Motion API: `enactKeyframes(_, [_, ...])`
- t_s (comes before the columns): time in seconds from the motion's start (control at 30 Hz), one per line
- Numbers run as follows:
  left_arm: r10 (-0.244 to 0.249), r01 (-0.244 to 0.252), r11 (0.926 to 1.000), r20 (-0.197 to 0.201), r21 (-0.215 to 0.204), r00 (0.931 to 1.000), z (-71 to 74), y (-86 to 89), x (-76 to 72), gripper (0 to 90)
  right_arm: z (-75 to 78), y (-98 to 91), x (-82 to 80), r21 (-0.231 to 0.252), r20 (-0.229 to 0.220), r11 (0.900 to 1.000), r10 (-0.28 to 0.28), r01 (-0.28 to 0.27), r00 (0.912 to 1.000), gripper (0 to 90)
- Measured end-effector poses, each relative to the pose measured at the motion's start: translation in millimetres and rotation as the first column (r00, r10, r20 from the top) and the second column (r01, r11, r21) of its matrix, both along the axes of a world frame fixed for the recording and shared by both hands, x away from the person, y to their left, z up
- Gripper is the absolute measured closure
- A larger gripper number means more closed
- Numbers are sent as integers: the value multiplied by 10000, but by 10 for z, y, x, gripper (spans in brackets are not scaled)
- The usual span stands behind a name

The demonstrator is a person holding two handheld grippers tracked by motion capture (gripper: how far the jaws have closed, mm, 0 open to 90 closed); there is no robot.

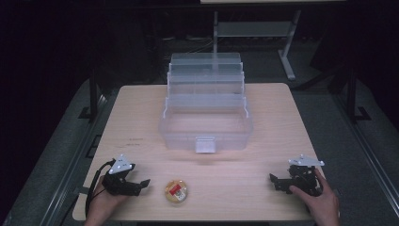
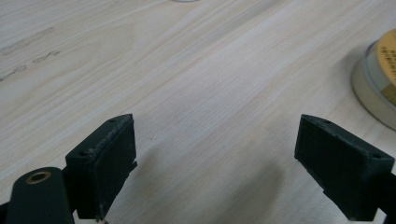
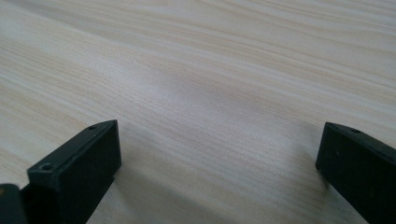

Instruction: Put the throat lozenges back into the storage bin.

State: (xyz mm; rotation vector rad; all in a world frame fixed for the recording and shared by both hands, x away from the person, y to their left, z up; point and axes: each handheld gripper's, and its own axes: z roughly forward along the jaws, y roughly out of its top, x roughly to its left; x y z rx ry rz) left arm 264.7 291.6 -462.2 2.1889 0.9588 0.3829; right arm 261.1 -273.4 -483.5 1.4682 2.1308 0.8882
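On the pale wooden table (image 1: pixel 141 117) we see a clear plastic tiered storage box (image 1: pixel 206 113) standing open toward twelve o'clock of centre, and a small round clear-lidded tub with a yellow and red label (image 1: pixel 176 191) lying at about six o'clock, near the front edge. Our left gripper (image 1: pixel 141 184) rests at about eight o'clock, just beside the tub but apart from it, its jaws spread wide over bare wood. Our right gripper (image 1: pixel 277 181) sits at about four o'clock, well apart from the tub, its jaws likewise spread with nothing between them.
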Motion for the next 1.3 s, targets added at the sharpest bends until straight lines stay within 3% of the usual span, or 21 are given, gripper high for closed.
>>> enactKeyframes(0.27, [-477,483,9987,-367,176,9982,95,-133,10,123,0,1,-1,7,-8,10000,-18,18,10000,0])
enactKeyframes(0.83, [-976,990,9947,-456,291,9942,308,-284,-34,128,0,-1,-4,-5,3,10000,12,-12,10000,0])
enactKeyframes(1.3, [-1510,1529,9878,-573,307,9869,460,-462,27,131,0,0,-5,3,-4,10000,-7,7,10000,0])
